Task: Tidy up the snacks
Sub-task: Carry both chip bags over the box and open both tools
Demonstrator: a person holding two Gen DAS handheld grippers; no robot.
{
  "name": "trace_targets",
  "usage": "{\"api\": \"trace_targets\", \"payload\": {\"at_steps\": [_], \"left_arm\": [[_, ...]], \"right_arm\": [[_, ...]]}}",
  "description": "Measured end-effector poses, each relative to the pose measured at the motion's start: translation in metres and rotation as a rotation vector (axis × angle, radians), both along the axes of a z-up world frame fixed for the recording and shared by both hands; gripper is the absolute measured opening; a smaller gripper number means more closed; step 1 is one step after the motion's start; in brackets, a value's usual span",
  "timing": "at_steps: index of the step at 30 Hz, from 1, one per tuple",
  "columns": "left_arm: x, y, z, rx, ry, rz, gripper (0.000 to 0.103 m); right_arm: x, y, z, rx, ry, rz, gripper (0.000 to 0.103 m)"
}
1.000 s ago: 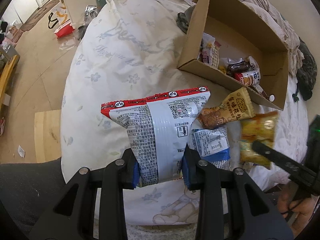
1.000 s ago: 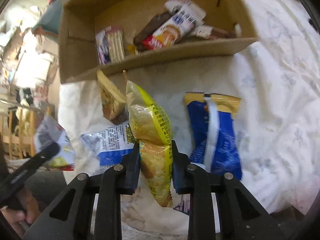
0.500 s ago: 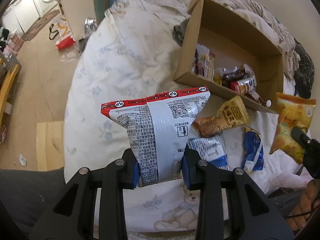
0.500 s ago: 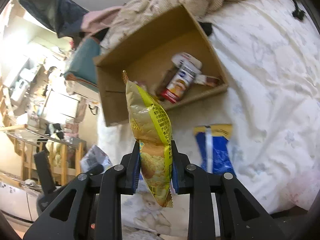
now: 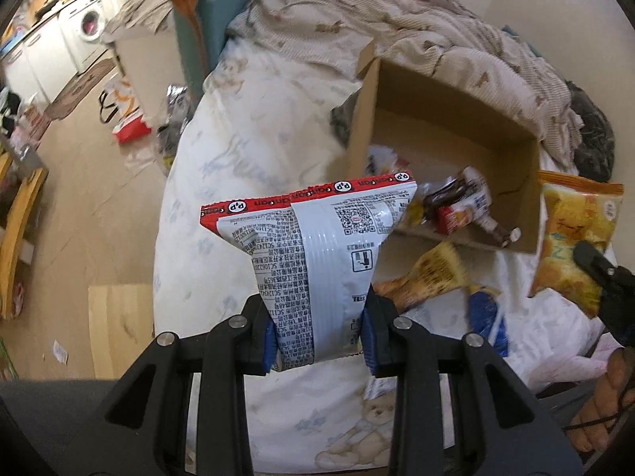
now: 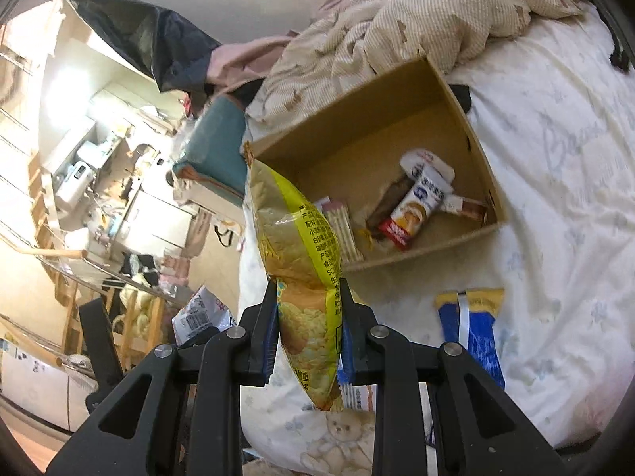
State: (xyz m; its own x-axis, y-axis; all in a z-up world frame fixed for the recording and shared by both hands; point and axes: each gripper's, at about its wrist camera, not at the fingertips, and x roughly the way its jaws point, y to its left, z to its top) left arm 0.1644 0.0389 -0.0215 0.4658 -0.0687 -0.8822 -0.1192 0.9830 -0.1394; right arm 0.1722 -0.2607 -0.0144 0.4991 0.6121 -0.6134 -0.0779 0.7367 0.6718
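We hold a white bag (image 5: 325,261) in the left hand-held gripper (image 5: 319,335), a yellow bag (image 6: 305,273) in the right (image 6: 307,335), both near the box (image 6: 468,119). Slick, puffy bags could slip out early.

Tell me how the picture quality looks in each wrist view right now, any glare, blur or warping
Left wrist view: even light, fisheye bending at the edges, slight motion blur on the peanut packet, print on the white bag sharp. Right wrist view: blown-out glare over the room at left, cardboard box well lit, yellow bag close and readable.
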Motion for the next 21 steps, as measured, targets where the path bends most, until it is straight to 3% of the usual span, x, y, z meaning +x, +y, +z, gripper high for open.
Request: {"api": "trace_targets", "payload": {"at_steps": [10,16,21], "left_arm": [[0.067,-0.04,0.032,0.031,-0.074,-0.114,0.029],[0.102,-0.072,0.015,0.076,-0.077,-0.19,0.029],[0.109,-0.088,-0.007,0.106,-0.094,-0.239,0.029]], "right_arm": [[0.06,-0.011,0.005,-0.003,0.007,-0.05,0.027],[0.086,-0.011,-0.012,-0.019,0.042,-0.052,0.027],[0.092,-0.012,-0.036,0.005,0.107,-0.062,0.027]]}}
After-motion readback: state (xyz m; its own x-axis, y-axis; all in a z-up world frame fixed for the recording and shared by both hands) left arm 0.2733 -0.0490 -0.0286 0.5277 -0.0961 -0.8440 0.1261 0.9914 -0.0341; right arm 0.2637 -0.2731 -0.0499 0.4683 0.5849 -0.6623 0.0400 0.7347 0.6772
